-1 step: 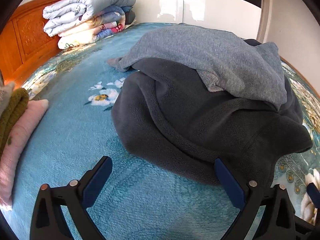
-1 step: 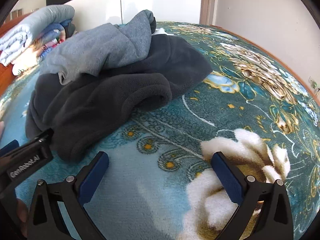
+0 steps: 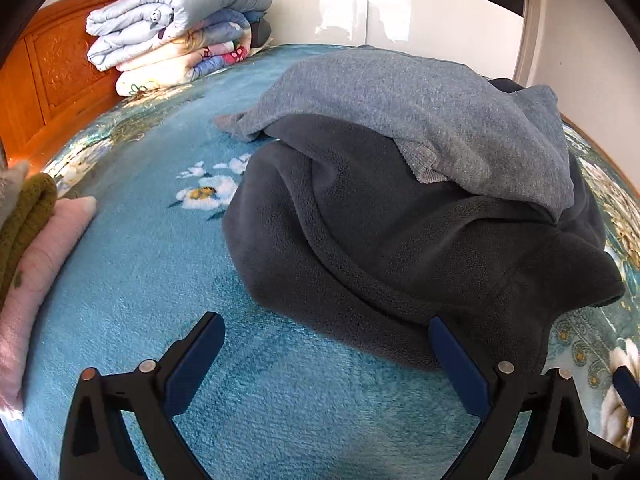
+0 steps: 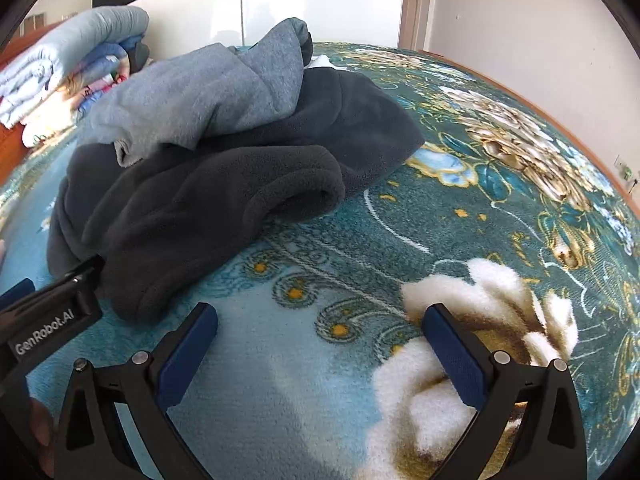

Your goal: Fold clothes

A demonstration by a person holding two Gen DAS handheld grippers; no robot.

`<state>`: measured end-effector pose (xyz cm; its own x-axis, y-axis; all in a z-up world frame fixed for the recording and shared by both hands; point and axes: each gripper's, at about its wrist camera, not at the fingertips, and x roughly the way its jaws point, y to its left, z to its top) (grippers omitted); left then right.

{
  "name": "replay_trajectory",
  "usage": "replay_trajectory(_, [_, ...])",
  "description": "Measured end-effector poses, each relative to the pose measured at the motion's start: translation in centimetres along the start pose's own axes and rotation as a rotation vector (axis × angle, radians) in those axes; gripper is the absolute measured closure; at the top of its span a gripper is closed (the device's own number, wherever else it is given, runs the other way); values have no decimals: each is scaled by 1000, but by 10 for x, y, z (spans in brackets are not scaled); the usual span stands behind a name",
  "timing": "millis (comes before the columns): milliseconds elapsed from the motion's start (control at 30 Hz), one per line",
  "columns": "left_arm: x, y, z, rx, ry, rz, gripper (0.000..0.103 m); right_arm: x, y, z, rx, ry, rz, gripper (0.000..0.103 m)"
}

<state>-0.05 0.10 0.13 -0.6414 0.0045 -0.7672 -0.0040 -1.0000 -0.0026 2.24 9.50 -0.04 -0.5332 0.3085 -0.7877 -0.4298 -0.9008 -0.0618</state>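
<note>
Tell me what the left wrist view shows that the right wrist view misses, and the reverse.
Only the left wrist view shows the folded pink and olive garments at its left edge and the carved wooden headboard. Only the right wrist view shows the big white flower on the bedspread and the left gripper's labelled body. Both show the dark fleece under the grey-blue sweater, the stacked quilts, and open, empty grippers.
</note>
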Motion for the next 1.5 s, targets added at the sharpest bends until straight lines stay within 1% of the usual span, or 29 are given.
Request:
replay_trajectory(100, [-2,-7,0,39,-32,43,0,2,-8,-1,32,-15,57,0])
replay_trajectory(133, [0,-6,1,41,-38,45,0,2,-12,-2,45,-20,74,0])
replay_trajectory(167, [-5,-9,-5,42,-67,54,0,1,-19,-4,61,-26,89,0])
replay_trajectory(300, [-25,-28,-31,51,-120,49,0,0,-22,-6,57,-47,76,0])
replay_trajectory(367, [-13,-11,-16,46,-87,6,0,-3,-21,-11,56,-63,79,0])
replay_trajectory(400, [-9,-7,-13,51,-85,-6,0,-4,-20,-12,52,-65,76,0])
replay_trajectory(500, [-6,-4,-10,67,-87,-19,0,-2,-14,-7,32,-52,48,0])
replay_trajectory(700, [-15,-4,-4,68,-95,-48,0,1,-3,2,-4,-27,-1,0])
replay_trajectory(767, [-19,-3,7,66,-83,-69,0,-7,-9,-6,3,-32,12,0])
replay_trajectory(800, [-21,-4,9,72,-82,-76,0,-4,-14,-9,6,-35,17,0])
replay_trajectory(867, [-24,-6,11,87,-88,-82,0,-2,-18,-12,20,-51,71,0])
replay_trajectory(1133, [-29,-10,9,112,-103,-111,0,-1,-20,-13,15,-50,85,0])
replay_trajectory(1500, [-32,-11,8,119,-105,-128,0,-2,-19,-13,8,-45,86,0])
